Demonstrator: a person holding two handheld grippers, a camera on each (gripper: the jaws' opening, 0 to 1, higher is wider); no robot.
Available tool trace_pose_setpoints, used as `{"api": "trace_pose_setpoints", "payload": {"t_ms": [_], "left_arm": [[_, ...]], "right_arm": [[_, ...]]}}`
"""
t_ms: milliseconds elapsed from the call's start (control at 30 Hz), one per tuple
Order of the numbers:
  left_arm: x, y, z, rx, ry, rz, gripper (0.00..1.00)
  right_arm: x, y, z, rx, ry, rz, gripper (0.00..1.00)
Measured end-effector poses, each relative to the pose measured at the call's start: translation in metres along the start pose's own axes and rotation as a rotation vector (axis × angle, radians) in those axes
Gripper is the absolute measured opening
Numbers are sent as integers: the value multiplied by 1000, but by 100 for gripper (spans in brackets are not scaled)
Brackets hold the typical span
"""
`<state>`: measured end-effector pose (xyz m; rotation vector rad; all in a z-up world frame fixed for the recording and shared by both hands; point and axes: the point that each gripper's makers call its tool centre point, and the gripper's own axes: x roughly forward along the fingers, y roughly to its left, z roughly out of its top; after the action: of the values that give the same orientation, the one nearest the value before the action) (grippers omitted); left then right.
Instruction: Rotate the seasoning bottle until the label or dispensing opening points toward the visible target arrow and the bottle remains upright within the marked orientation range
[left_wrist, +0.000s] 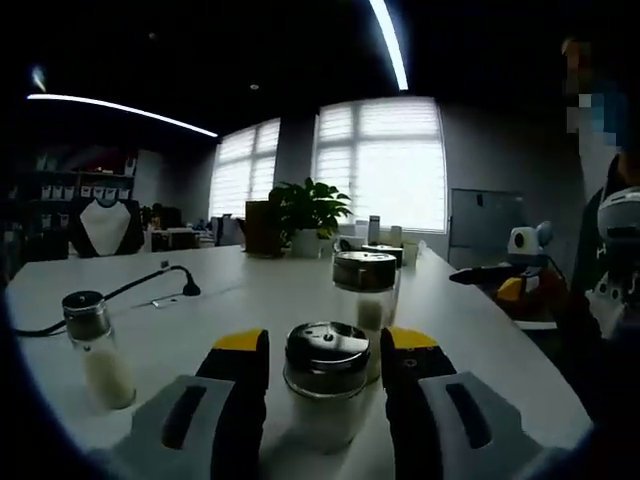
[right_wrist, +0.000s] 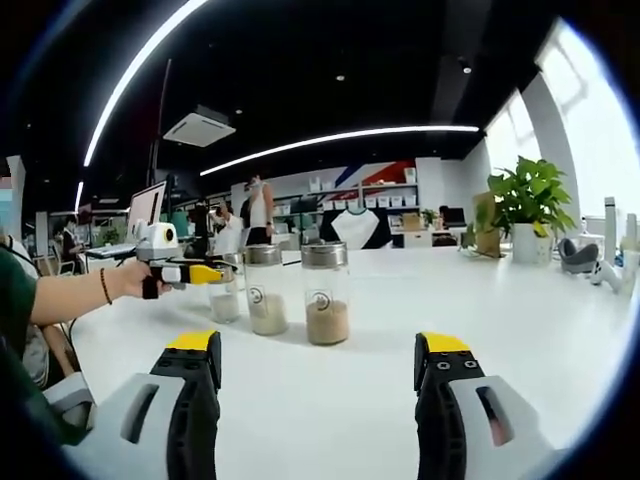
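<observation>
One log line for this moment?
left gripper: open around shaker | right gripper: open, empty | shaker: upright on table

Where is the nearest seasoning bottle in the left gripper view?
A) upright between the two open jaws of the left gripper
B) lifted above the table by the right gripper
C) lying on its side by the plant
A: the seasoning bottle stands upright on the white table, between the spread jaws of the left gripper.

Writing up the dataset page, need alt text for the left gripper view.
The left claw, jaws open, brackets a clear glass shaker with a chrome lid on a white table. A second shaker of white powder stands apart to the left, a third behind.
</observation>
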<state>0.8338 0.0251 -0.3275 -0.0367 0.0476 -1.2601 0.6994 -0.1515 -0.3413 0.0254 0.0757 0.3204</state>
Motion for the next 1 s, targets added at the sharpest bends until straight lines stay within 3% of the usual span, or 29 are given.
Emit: {"api": "trace_pose_setpoints", "payload": {"t_ms": [67,200,1000], "left_arm": [[1,-2,0,4,4,-7,37],[2,-1,-3,-6,22,-9,35],[3,-6,-5,-3,36,37,34]], "right_arm": [[0,0,0,-5,0,-1,81],[1,2,-1,-19,0,4,83],[0,4,-2,-29,1,12,91]]}}
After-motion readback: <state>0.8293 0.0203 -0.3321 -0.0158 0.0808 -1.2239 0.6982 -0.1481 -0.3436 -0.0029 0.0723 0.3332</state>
